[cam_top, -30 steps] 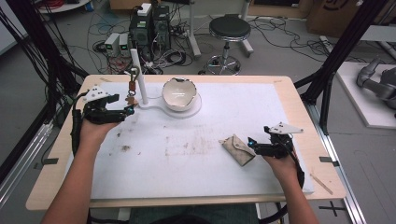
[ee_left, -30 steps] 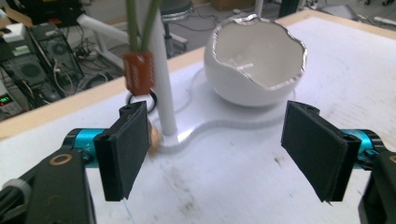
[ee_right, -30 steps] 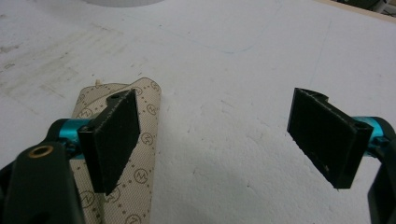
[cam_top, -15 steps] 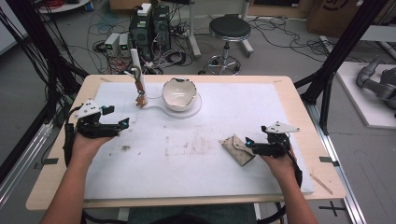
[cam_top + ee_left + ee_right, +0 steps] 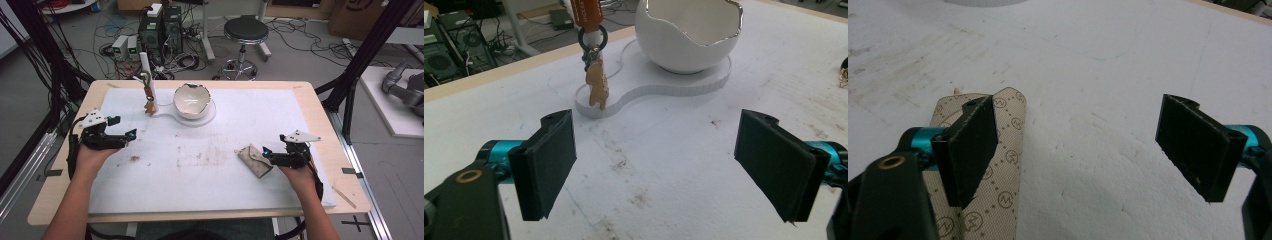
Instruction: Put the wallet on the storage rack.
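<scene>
The keychain (image 5: 594,75) hung on its stand (image 5: 145,75) ahead of the left gripper (image 5: 656,165), beside the bowl (image 5: 689,35). That gripper had backed off it, jaws just spreading, nothing between. The right gripper (image 5: 1078,150) sat released too, the pouch (image 5: 998,165) under its left jaw.

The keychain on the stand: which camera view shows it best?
The left gripper view: the keychain hangs close and sharp, with its orange strap, black ring and tan charm. The high view shows it small, beside the bowl.
</scene>
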